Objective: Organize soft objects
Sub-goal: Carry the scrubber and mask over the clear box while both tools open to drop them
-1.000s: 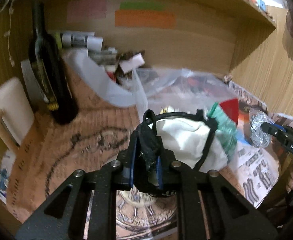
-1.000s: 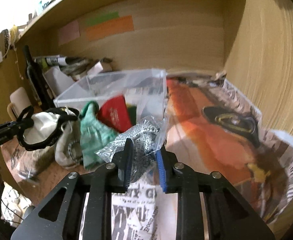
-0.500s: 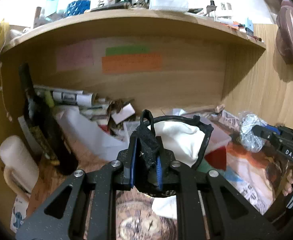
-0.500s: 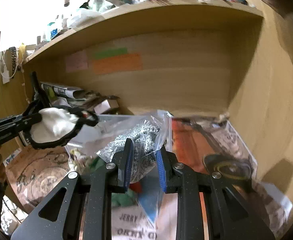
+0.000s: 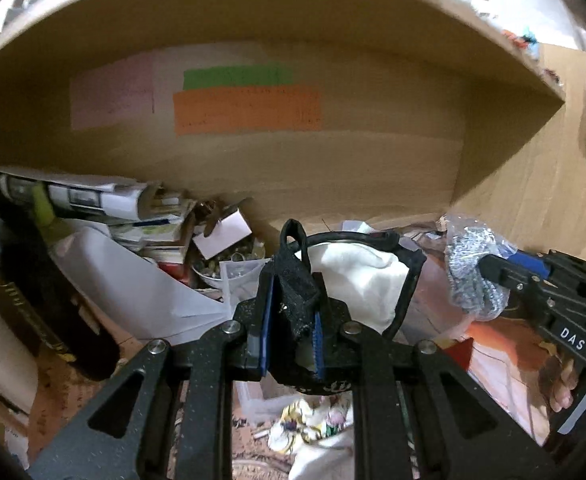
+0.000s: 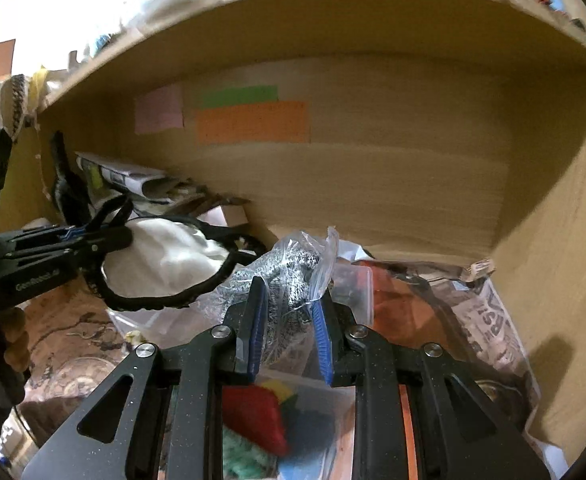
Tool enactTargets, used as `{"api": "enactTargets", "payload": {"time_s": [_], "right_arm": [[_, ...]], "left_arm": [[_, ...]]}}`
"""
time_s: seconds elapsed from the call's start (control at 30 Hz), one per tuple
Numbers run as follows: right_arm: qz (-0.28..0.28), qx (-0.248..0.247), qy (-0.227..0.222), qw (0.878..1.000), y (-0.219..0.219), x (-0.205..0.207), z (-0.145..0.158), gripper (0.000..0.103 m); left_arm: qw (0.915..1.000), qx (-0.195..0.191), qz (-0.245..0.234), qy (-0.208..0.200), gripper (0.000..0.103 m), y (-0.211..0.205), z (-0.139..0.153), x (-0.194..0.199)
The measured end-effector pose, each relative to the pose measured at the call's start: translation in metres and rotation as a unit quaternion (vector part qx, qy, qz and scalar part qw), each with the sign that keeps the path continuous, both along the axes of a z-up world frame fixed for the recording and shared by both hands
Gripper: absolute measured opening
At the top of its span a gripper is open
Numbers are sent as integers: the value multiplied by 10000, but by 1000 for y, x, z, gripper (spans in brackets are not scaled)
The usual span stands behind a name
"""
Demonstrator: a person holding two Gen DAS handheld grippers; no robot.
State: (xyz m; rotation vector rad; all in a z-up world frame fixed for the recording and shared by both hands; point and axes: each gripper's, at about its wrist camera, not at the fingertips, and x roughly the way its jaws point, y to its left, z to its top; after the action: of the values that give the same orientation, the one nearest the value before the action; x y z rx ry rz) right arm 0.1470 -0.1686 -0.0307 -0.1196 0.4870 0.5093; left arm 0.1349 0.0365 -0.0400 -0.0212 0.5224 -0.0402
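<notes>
My left gripper [image 5: 291, 324] is shut on the black strap of a white cloth item with black trim [image 5: 357, 284] and holds it in the air; it also shows in the right wrist view [image 6: 165, 260]. My right gripper [image 6: 287, 328] is shut on a clear plastic bag holding grey speckled knit fabric [image 6: 289, 276]; the bag shows at the right of the left wrist view [image 5: 473, 264]. Below my right gripper sits a clear plastic bin [image 6: 357, 292] with red [image 6: 253, 416], green and blue soft things inside.
A wooden desk nook with a shelf overhead [image 5: 293, 8]. A dark bottle [image 5: 33, 296], stacked papers and boxes [image 5: 133, 216] and a small bowl of bits [image 5: 229, 256] crowd the back left. Newspaper [image 6: 489, 328] covers the desk at right. A floral cloth [image 5: 313, 424] lies below.
Both grippers have risen with their loads; the views tilted up from the desk toward the back wall. The right gripper now hangs over the clear bin.
</notes>
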Motion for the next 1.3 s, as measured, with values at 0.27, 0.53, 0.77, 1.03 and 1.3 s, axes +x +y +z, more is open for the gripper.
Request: {"api": "enactTargets", "payload": {"time_s": [0.27,0.53,0.77,1.03,1.3], "right_arm": [[16,-392,446,9982,15,37,-23,21],[-18,-762,949,9926,22,63,-48,21],[-47,-970,1109,9891,26,68,-58,25],[-35,-998,936,9906,25,60,-50,58],[11,-646,448,9969,15,30,-18,75]], "left_arm": [[9983,56,-74,575,16,-5,-31,49],[9935,202,-213,1096,16,-18,-60,76],[9910,379,-198,1270,23,-27,-70,80],[9939,405,-140,1019,52,-25,-54,69],[9978,298,-72,583,71,-15,-25,35]]}}
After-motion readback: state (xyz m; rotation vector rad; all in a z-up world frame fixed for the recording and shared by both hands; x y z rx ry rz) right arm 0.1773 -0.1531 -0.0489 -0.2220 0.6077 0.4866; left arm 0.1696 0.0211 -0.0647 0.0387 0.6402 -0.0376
